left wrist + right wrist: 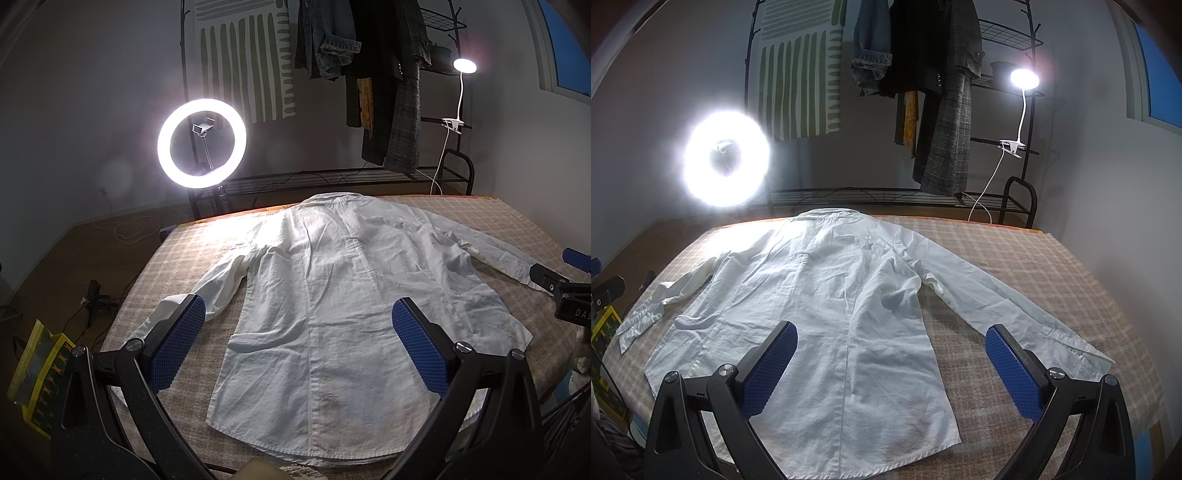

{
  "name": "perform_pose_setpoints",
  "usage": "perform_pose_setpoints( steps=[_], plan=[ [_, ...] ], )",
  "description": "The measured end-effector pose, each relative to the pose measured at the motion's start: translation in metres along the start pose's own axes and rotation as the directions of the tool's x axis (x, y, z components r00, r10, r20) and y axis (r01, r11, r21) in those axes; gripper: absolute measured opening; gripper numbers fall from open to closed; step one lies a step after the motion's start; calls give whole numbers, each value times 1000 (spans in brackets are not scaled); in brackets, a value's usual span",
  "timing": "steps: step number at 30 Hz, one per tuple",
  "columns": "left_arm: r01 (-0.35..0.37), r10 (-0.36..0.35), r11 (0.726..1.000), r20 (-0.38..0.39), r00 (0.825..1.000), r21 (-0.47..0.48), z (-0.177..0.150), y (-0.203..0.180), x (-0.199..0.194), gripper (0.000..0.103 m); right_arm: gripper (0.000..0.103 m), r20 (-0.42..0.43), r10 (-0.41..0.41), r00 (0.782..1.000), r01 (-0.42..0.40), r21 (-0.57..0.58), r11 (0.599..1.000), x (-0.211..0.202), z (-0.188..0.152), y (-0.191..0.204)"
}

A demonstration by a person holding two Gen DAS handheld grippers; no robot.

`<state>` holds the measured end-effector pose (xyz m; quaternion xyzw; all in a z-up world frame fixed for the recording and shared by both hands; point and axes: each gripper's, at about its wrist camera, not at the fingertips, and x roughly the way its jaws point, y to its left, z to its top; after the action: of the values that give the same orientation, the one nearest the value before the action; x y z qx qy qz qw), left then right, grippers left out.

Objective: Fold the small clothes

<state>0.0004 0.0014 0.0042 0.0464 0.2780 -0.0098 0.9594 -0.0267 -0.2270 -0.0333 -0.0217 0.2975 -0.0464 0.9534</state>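
Observation:
A white long-sleeved shirt (332,295) (820,306) lies flat, back side up, on a checked table cover (177,258) (1034,266), collar at the far edge and hem toward me. Its left sleeve (192,299) is bent back near the table's left side; its right sleeve (1004,306) stretches out toward the right edge. My left gripper (299,343) hovers open above the lower half of the shirt, holding nothing. My right gripper (890,362) hangs open over the shirt's lower right side, also holding nothing. The right gripper's body (565,291) shows at the left wrist view's right edge.
A bright ring light (201,143) (727,158) stands past the table's far left corner. A black clothes rack (388,74) (942,92) with hanging garments and a clip lamp (464,66) (1023,79) stands behind. A yellow patterned bag (37,373) and cables lie on the floor at left.

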Motion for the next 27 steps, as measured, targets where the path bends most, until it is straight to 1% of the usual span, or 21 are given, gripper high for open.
perform_pose_setpoints(
  steps=[27],
  plan=[
    [2, -2, 1000, 1, 1000, -5, -1, 1, 0, 103, 103, 3, 4, 1000, -4, 0, 1000, 0, 1, 0]
  ],
)
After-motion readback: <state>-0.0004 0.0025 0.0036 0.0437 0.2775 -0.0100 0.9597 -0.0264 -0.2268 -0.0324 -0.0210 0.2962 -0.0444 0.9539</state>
